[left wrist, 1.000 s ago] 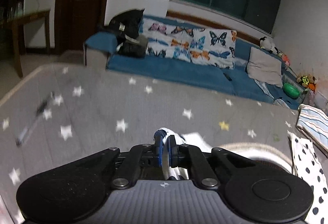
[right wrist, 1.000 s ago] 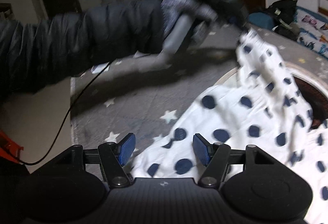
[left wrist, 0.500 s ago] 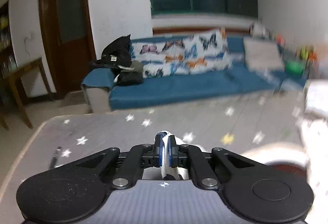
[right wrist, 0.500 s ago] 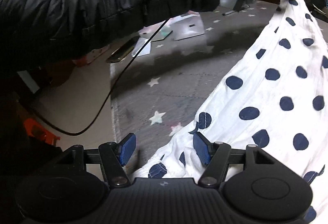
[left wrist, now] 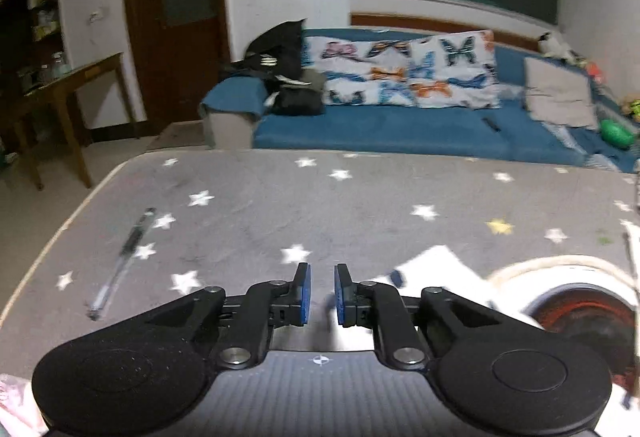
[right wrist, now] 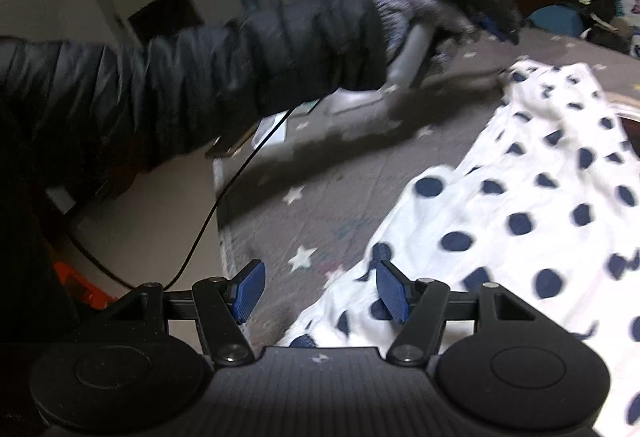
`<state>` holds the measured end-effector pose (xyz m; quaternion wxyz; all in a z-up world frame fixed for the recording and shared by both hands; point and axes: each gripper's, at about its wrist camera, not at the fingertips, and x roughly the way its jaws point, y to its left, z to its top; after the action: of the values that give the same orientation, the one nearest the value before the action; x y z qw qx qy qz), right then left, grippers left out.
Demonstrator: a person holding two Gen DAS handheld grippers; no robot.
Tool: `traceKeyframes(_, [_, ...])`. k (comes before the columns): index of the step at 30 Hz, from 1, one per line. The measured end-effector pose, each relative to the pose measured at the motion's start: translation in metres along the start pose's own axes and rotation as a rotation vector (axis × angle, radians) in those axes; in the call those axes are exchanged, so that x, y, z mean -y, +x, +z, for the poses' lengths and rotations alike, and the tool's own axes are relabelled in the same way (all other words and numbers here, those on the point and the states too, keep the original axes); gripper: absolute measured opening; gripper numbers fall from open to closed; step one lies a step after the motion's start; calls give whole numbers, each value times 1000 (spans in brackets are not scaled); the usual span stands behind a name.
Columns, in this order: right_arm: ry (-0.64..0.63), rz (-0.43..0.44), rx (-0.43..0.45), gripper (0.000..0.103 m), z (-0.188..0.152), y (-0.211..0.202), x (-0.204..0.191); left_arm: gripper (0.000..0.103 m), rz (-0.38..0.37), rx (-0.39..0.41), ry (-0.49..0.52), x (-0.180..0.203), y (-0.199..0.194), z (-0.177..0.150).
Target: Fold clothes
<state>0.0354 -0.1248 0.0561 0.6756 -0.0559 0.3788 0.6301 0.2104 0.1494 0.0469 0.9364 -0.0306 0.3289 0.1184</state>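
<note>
Left wrist: left tool slightly parted, empty; right tool spread wide over dotted garment.

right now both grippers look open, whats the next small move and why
Probably ease the right hand-held gripper forward and close on the near edge of the dotted cloth. Its jaws stand wide apart with that edge lying just ahead of them, and the left hand-held gripper is open, holding nothing.

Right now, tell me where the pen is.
Left wrist view: the pen lies on the starred grey mat near its left edge, left of the left gripper.
</note>
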Motion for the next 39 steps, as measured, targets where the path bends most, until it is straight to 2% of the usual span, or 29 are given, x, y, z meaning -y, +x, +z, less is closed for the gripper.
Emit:
traceKeyframes(4, [54,-79,40,63,-3,-21,11,13,-140,-70,3,27,4,-9])
traceKeyframes(6, [87,-137,53,63,-6,-31,19,13,-177,-103,14,41,12,-12])
traceKeyframes(14, [293,-415,123,63,-32,-85,76,13,-138,-97,82,63,38,-7])
traceKeyframes(18, [352,-505,132,64,-47,-101,91,13,-106,-84,112,69,51,-3])
traceKeyframes(22, [394,-537,124,64,-61,-108,103,13,-61,-59,127,70,63,3])
traceKeyframes(28, [384,-535,109,64,-71,-114,100,11,23,-18,237,88,77,6])
traceKeyframes(31, [367,-534,92,64,-70,-117,98,12,8,-28,204,83,77,8])
traceKeyframes(35, [348,-563,125,64,-61,-127,105,14,-26,-38,133,74,65,8])
traceKeyframes(39, [329,-612,151,64,-52,-129,120,14,-112,-31,106,73,33,-1])
